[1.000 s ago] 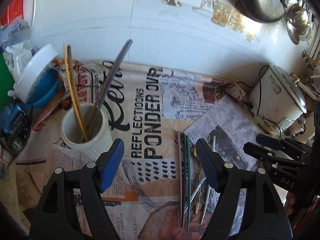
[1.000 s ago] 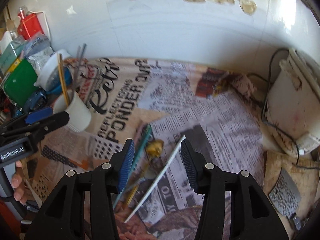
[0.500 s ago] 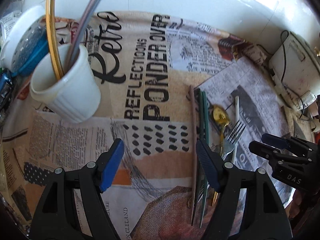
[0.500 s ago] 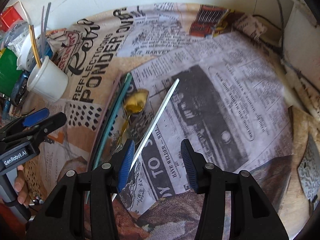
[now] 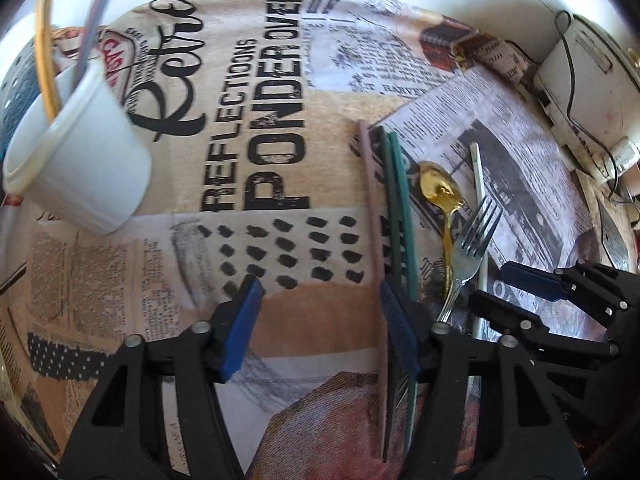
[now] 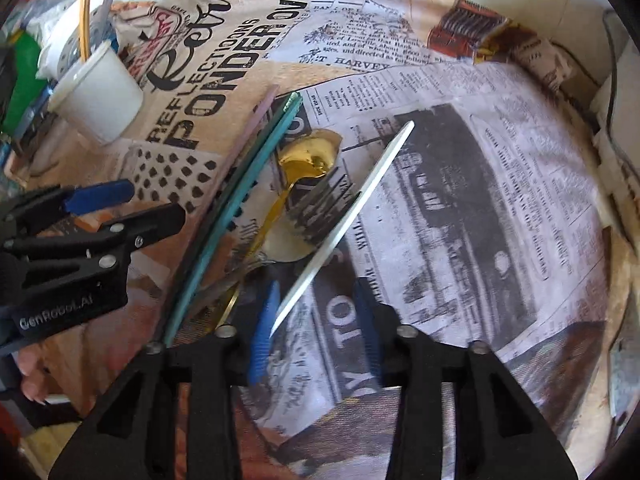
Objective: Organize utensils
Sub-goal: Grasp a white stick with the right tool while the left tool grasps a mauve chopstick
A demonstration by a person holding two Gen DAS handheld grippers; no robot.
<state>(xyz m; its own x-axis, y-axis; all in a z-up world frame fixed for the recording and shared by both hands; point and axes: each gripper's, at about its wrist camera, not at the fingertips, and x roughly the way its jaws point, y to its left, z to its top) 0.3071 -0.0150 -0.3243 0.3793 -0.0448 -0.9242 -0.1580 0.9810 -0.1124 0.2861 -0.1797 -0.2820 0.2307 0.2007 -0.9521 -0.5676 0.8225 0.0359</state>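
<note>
Loose utensils lie on a newspaper-print cloth: a pink chopstick, two green chopsticks, a gold spoon, a silver fork and a white chopstick. A white cup at the left holds a yellow and a grey stick. My left gripper is open and empty; its right finger lies over the green chopsticks. My right gripper is open low over the cloth, with the white chopstick's near end between its jaws. Each gripper shows in the other's view: left, right.
A white appliance with a black cord stands at the back right. Packets and a green container crowd the left edge behind the cup. A white wall closes the back.
Both grippers have dropped lower and closer to the utensils. The right gripper has come down around the white chopstick's near end. The cup has shifted to the left edge of the view.
</note>
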